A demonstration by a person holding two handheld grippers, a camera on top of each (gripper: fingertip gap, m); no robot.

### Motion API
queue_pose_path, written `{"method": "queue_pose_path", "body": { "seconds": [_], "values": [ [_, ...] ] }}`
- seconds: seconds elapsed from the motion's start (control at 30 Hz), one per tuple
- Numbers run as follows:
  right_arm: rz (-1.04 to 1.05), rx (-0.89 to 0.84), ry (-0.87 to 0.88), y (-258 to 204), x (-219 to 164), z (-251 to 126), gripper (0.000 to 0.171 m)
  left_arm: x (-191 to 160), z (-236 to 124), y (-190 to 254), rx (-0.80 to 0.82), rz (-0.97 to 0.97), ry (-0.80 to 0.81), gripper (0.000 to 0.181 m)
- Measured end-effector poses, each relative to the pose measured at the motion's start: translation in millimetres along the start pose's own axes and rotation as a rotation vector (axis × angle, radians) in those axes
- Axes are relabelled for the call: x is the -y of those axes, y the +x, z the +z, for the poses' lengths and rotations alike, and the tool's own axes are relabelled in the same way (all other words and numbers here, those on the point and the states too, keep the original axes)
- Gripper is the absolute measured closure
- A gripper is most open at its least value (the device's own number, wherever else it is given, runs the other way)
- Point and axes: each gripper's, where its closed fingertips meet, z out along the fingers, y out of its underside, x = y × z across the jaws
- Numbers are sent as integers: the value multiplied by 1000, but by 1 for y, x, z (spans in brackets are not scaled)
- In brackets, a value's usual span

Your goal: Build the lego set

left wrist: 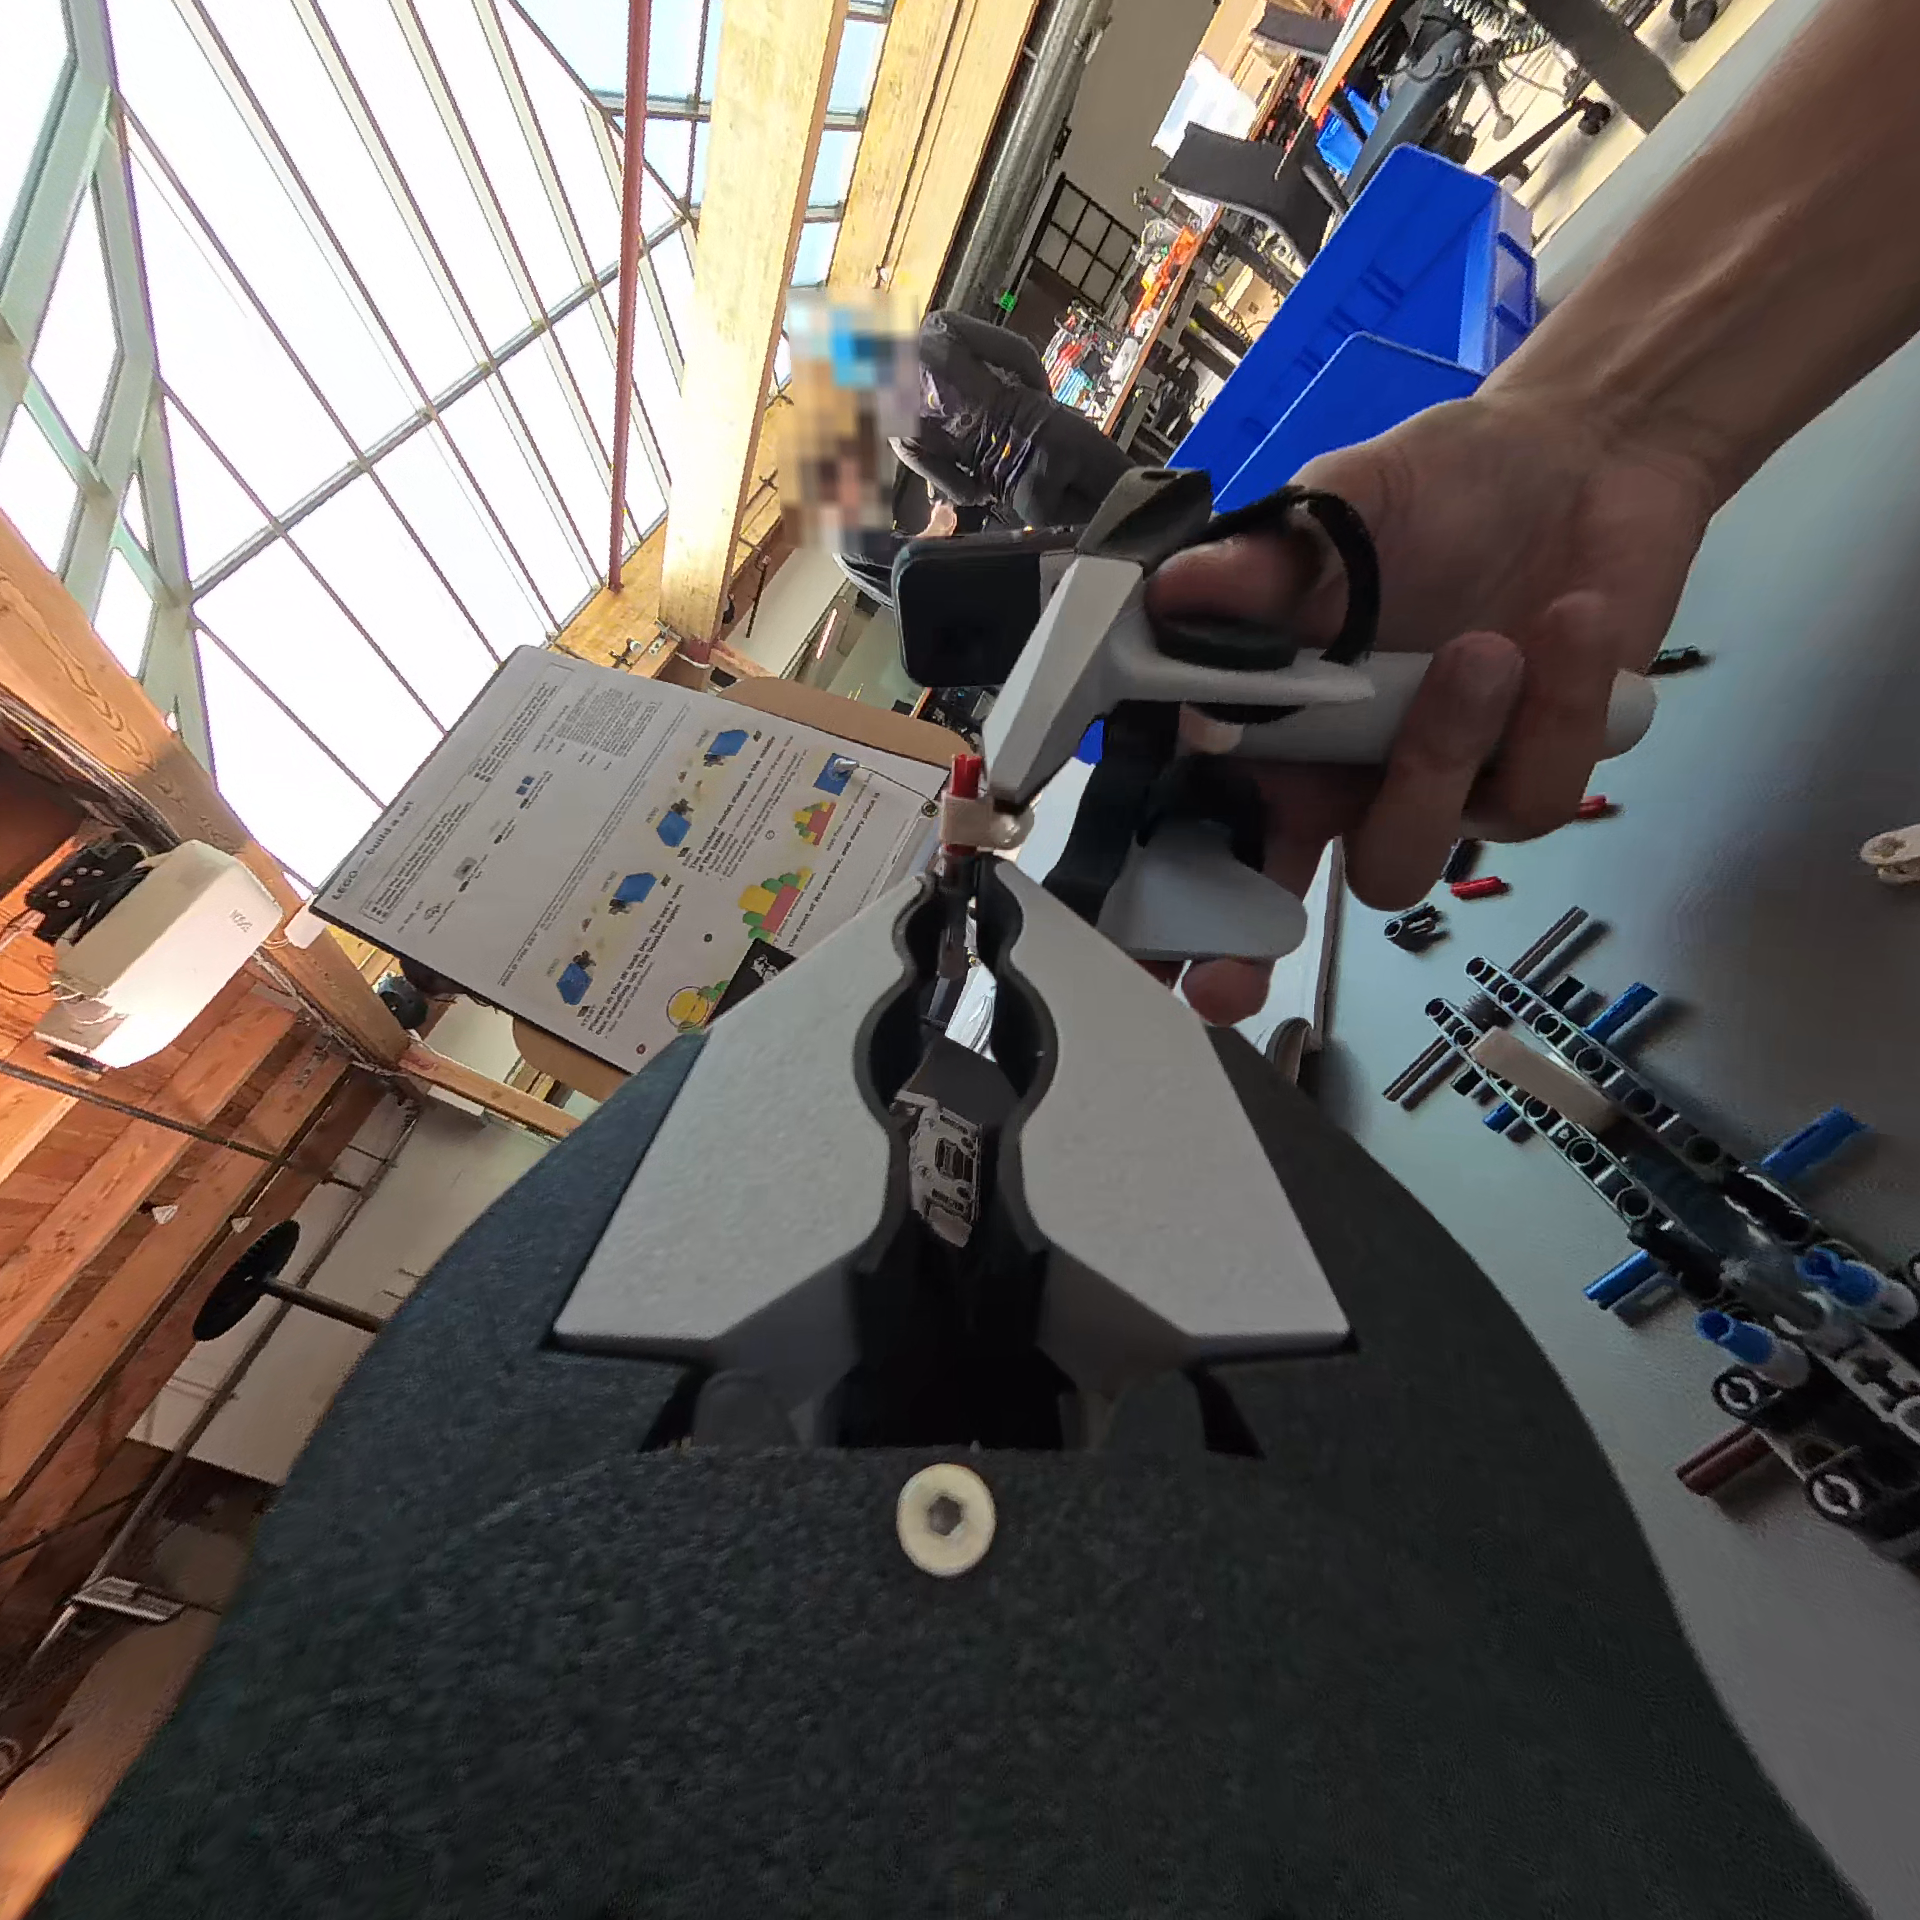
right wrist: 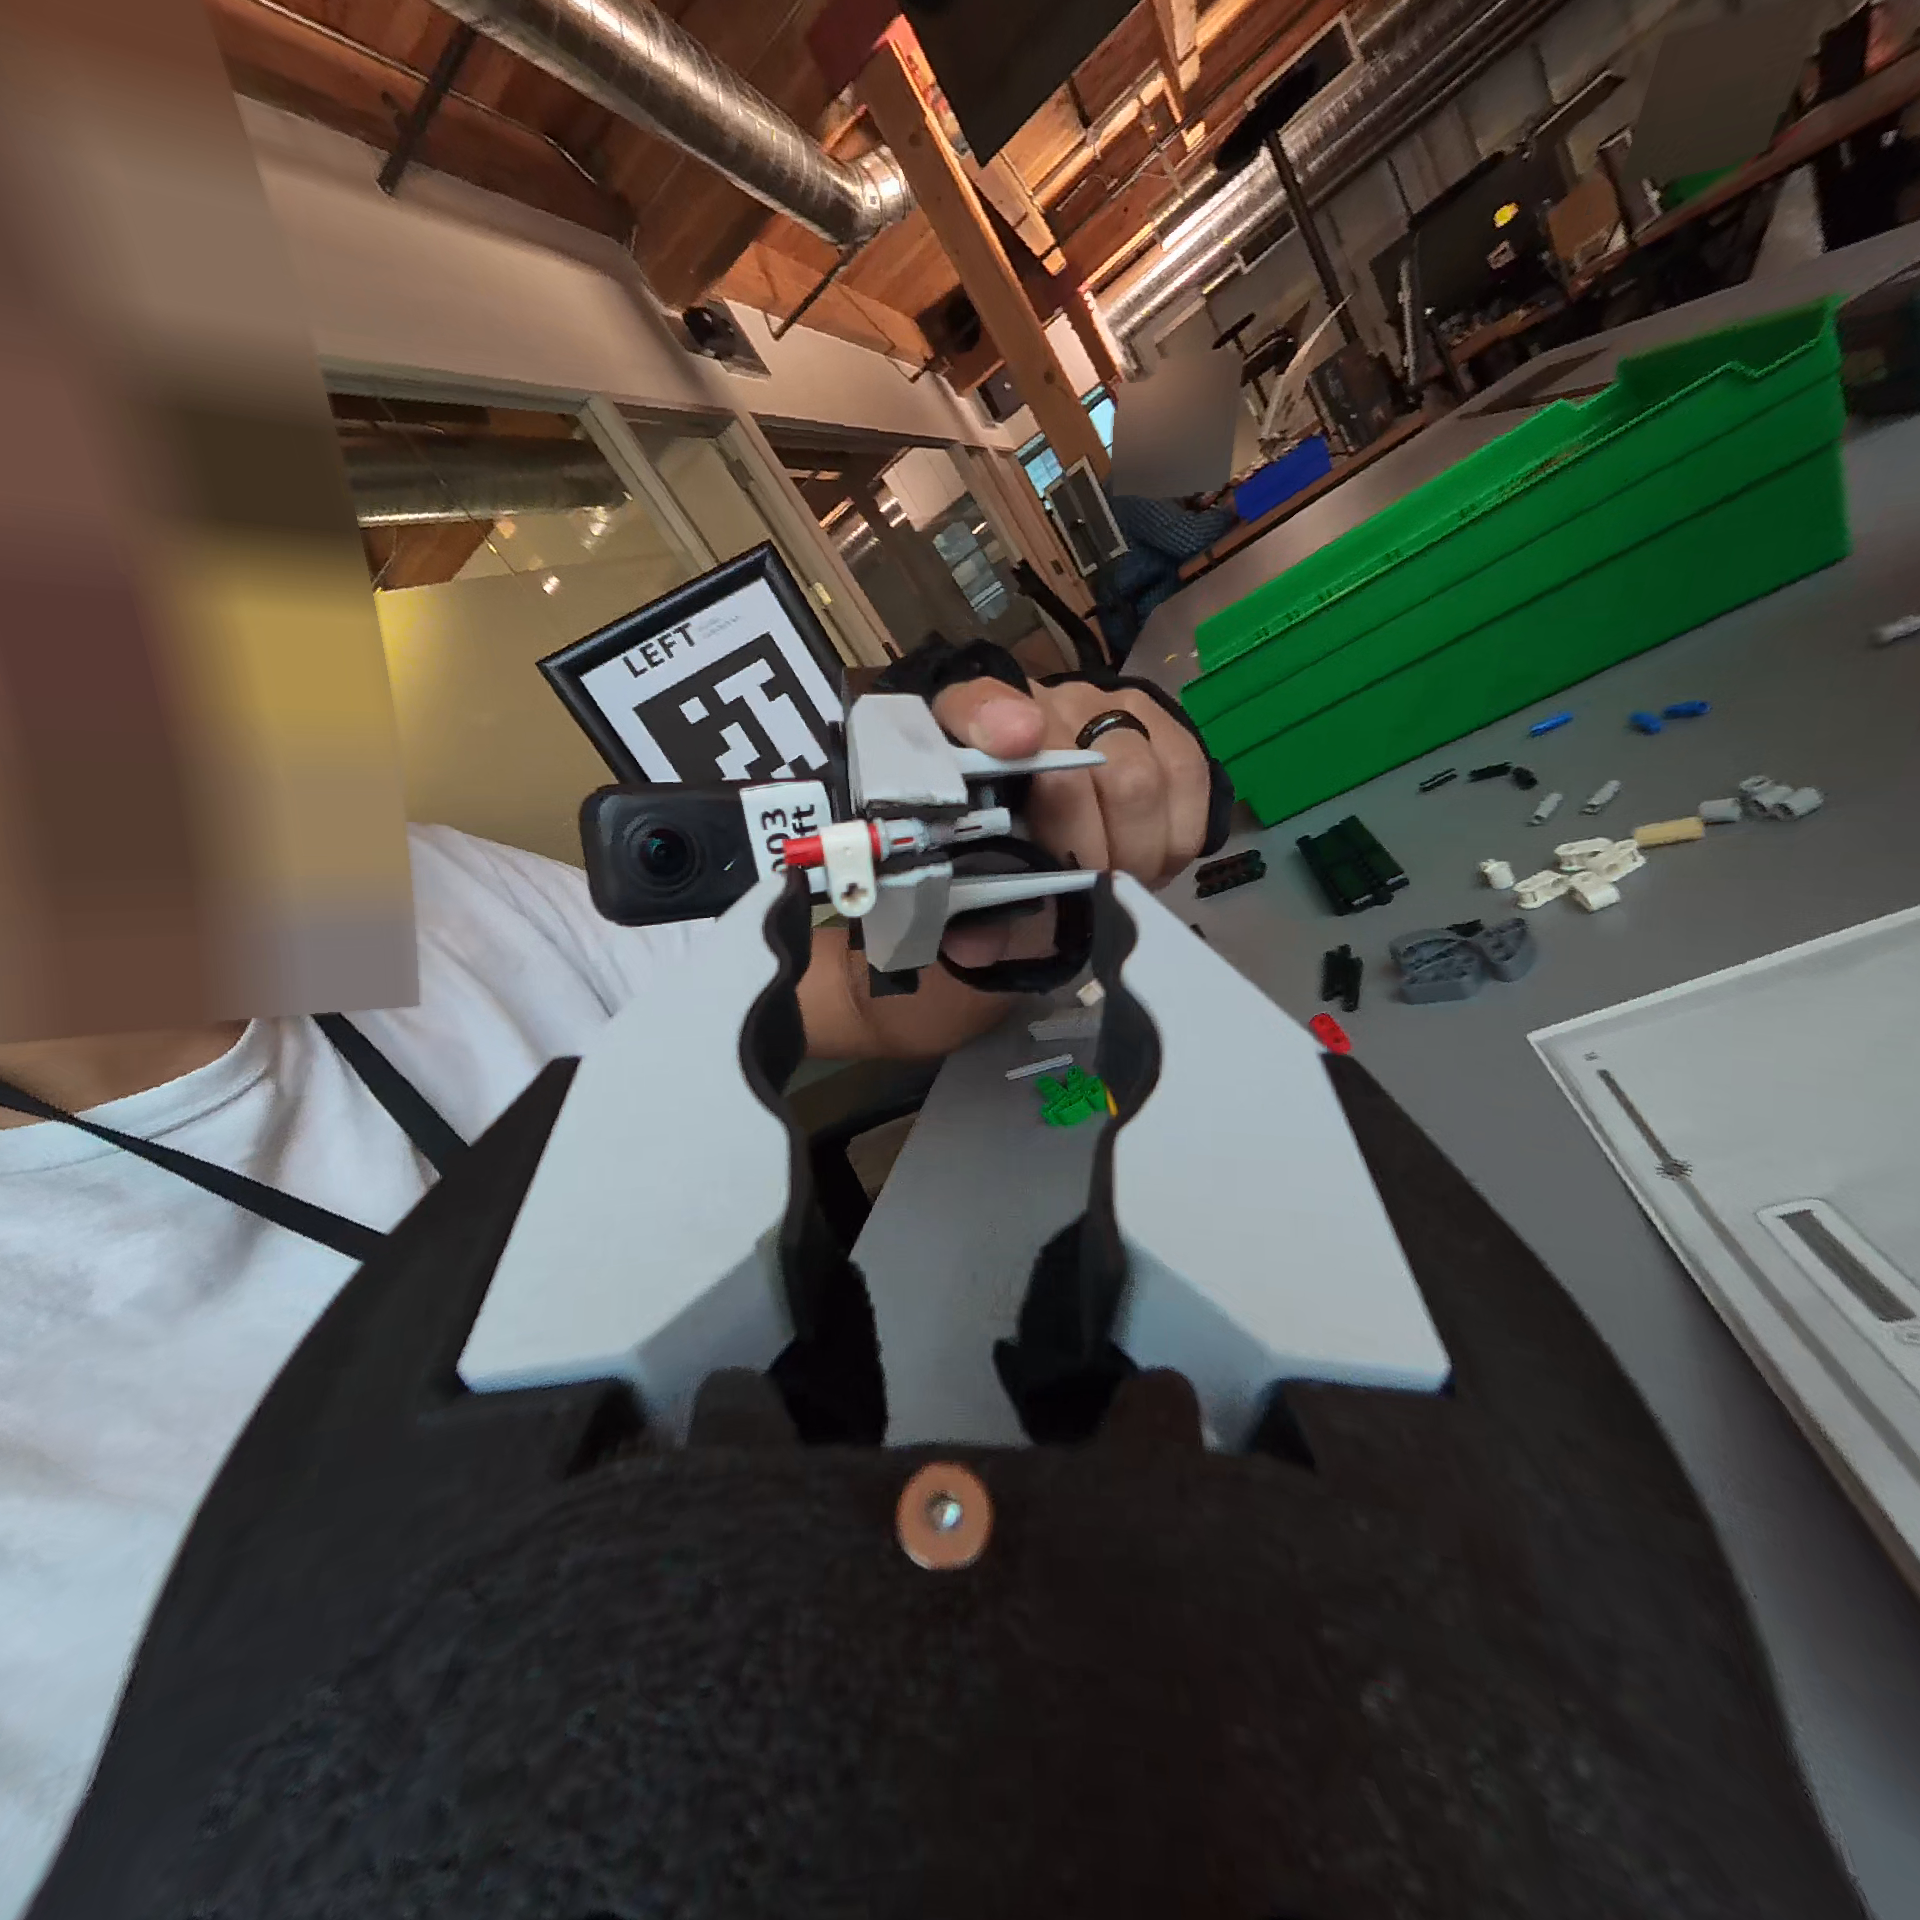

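Now mid-air, frame centre | left gripper [left wrist: 961, 883] pinches red plastic axle [right wrist: 831, 850] with white connector [right wrist: 854, 871] | axle crosses right gripper [right wrist: 940, 914], wide open, beside it

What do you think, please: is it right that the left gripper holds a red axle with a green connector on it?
Not quite: the connector is white, not green, as the right wrist view shows. The left gripper does hold the red axle with that connector on it.
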Motion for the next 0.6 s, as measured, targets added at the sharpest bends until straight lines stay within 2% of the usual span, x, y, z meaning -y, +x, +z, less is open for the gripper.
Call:
{"method": "queue_pose_path", "body": {
  "seconds": [0.17, 0.2, 0.23, 0.27, 0.37, 0.6],
  "values": [
    [34, 107, 6, -14, -3, 1, 135, 3, 1, 3, -10, -24, 19, 178],
    [36, 171, 15, -22, -3, 0, 121, 2, 1, 3, -20, -44, 16, 177],
    [56, 229, 39, -30, 0, -2, 118, 0, 1, 4, -23, -53, 14, 177],
    [71, 234, 41, -30, 1, -2, 118, -2, 1, 3, -20, -57, 11, 177],
    [48, 175, 53, -22, 2, -1, 133, -1, 2, 5, -8, -32, 11, 178],
    [125, 241, 82, -25, 1, -1, 142, 6, -1, 6, -27, -1, 41, 178]
  ]
}}
